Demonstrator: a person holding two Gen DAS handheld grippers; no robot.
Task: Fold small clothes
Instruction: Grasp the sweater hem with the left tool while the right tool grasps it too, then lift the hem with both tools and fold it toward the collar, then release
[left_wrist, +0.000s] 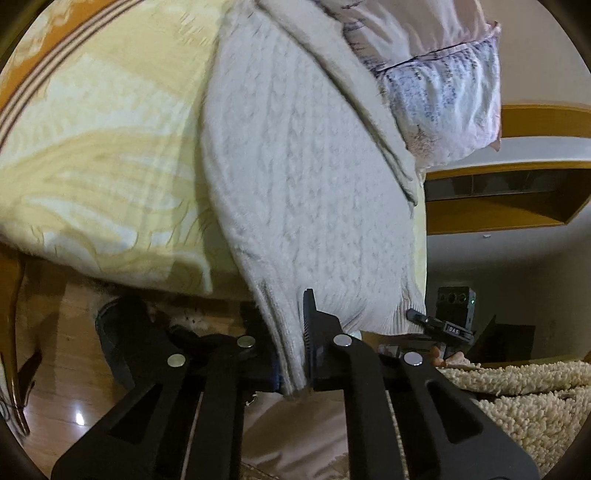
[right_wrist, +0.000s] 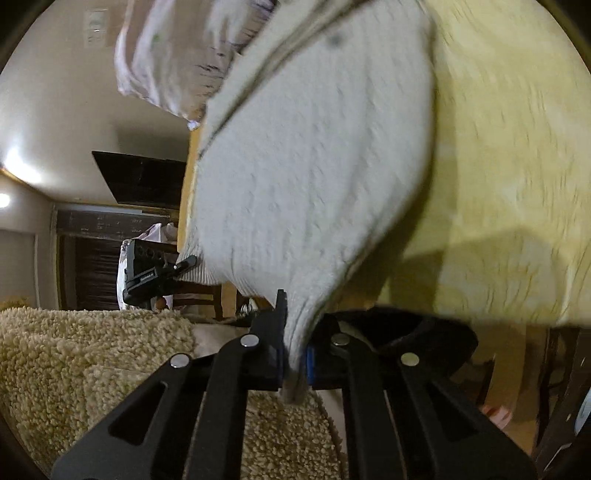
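A yellow patterned bedspread (left_wrist: 103, 166) covers the bed and serves as the folding surface; its edge hangs toward the wooden floor (left_wrist: 70, 354). On it lies the pale grey knit sweater (left_wrist: 303, 155), spread flat, its ribbed hem drawn off the bed's near edge toward 6 o'clock in both views. That hem is taut, probably so the garment can be lifted and folded evenly from two corners. A patterned pillow (left_wrist: 443, 88) sits at 1 o'clock in the left view. The left claw (left_wrist: 295, 354) is pressed together, pinching one hem corner; the right claw (right_wrist: 293, 354) pinches the other. Both point forward and downward, and each shows at the other view's side, well apart.
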